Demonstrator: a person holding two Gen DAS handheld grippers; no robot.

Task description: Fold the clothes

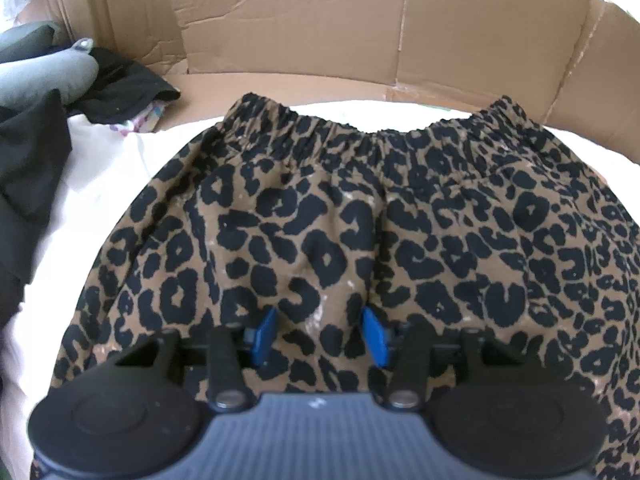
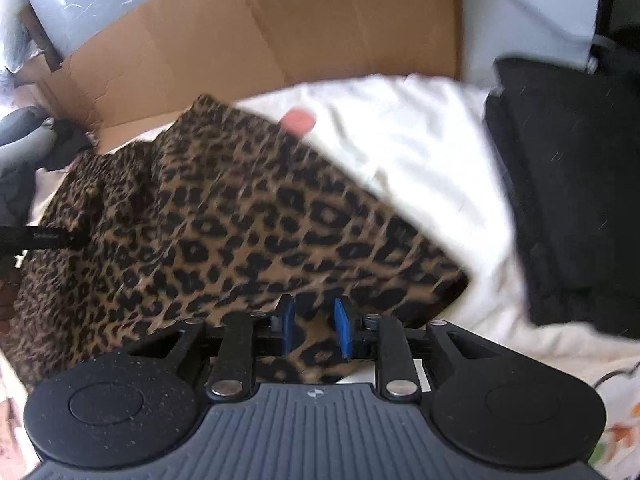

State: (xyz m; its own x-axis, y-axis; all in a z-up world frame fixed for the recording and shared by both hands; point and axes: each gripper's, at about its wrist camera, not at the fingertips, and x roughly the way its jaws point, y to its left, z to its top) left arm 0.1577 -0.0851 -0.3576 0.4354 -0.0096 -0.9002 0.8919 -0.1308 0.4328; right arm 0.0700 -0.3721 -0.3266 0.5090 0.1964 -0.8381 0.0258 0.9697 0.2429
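Both claws, left point(image 1: 320, 334) and right point(image 2: 314, 330), gape over leopard-print shorts point(image 1: 360, 220)

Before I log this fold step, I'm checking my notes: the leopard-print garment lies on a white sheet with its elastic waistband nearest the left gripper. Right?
Not quite. In the left wrist view the elastic waistband is on the far side, toward the cardboard, away from the left gripper. The leopard-print garment does lie on the white sheet.

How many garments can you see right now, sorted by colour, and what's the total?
Leopard print: 1, the leopard-print skirt spread on the white sheet.
Black: 3, the black garment by the cardboard, the black cloth at the left edge and the black folded pile.
Grey: 1, the grey garment.
Total: 5
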